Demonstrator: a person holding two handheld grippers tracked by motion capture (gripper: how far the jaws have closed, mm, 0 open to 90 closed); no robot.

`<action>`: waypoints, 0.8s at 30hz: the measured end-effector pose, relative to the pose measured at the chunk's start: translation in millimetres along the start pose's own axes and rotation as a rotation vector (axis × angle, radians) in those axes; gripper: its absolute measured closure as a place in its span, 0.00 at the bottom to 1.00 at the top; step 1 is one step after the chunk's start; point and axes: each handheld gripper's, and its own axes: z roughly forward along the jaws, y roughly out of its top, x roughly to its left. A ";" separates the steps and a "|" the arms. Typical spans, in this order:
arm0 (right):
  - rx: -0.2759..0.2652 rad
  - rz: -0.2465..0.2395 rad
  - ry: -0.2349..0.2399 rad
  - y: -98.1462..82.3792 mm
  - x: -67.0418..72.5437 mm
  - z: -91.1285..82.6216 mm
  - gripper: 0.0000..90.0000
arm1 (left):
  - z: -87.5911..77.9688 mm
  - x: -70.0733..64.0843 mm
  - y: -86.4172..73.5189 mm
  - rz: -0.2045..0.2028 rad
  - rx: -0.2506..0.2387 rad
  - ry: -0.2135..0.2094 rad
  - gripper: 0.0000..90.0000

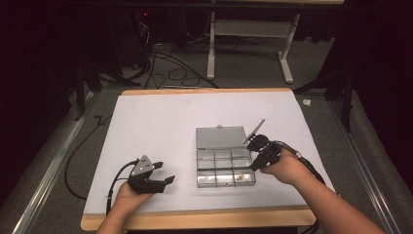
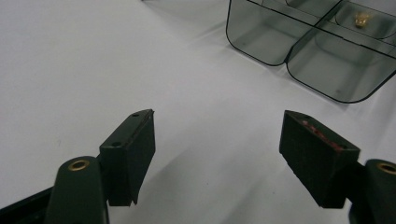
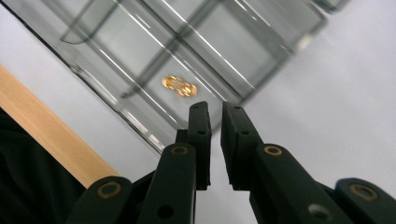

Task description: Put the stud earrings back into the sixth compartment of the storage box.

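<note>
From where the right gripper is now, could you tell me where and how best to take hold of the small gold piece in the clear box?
Probably from straight above. The gold piece lies flat and alone in the near right compartment of the clear box, walled on every side. The right gripper is nearly shut, so open it a little and pinch across the piece's narrow middle.

The left gripper (image 1: 163, 174) is held low in the left hand (image 1: 127, 194) at the near left of the high view, and its jaws are spread wide apart, nothing being seen between them in the left gripper view. The right gripper (image 1: 257, 144) is held in the right hand (image 1: 287, 168), the forearm (image 1: 336, 207) being stretched in from the lower right. Its jaws are drawn almost together, a narrow slit being left between them with nothing gripped.
</note>
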 end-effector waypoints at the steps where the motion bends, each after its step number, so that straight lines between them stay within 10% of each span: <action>1: -0.001 0.001 -0.004 -2.1 -2.5 -1.0 0.93 | 0.0 0.0 0.0 0.000 0.000 0.000 0.30; 18: -0.063 0.170 -0.044 -56.9 -57.0 10.2 0.90 | 0.5 0.1 0.2 -0.002 0.003 0.004 0.30; 24: -0.258 0.229 -0.085 -81.7 -59.1 17.7 0.73 | 0.5 -0.1 0.2 0.001 0.005 0.005 0.30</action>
